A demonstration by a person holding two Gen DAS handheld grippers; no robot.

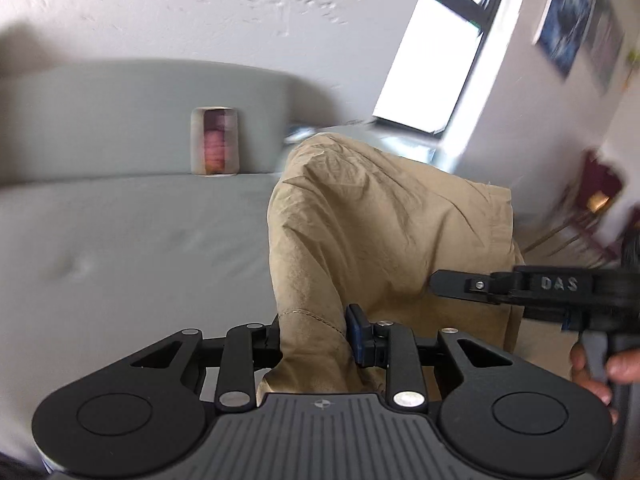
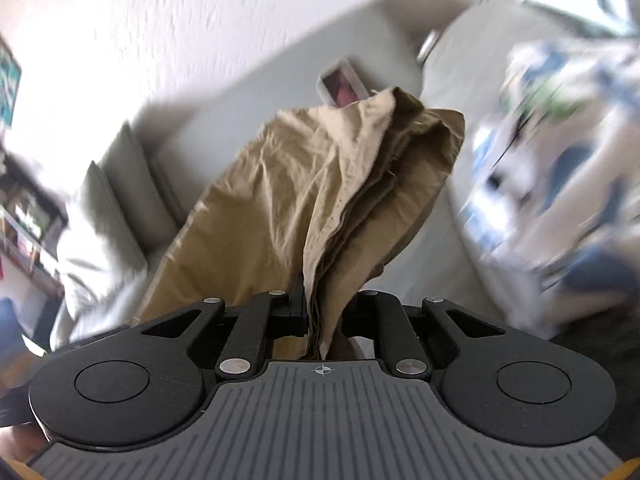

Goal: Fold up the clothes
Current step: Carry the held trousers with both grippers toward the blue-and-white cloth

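Both grippers grip the tan garment [image 1: 384, 232]: the left gripper [image 1: 316, 340] pinches its lower edge at bottom centre, the right gripper [image 2: 320, 312] clamps bunched layers, cloth rising away toward the grey sofa [image 1: 120, 240] behind.

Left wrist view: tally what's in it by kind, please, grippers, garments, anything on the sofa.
Grippers: 2, left gripper and right gripper, both shut on the garment
Tan garment: 1
Clear box on the sofa: 1
Total: 4
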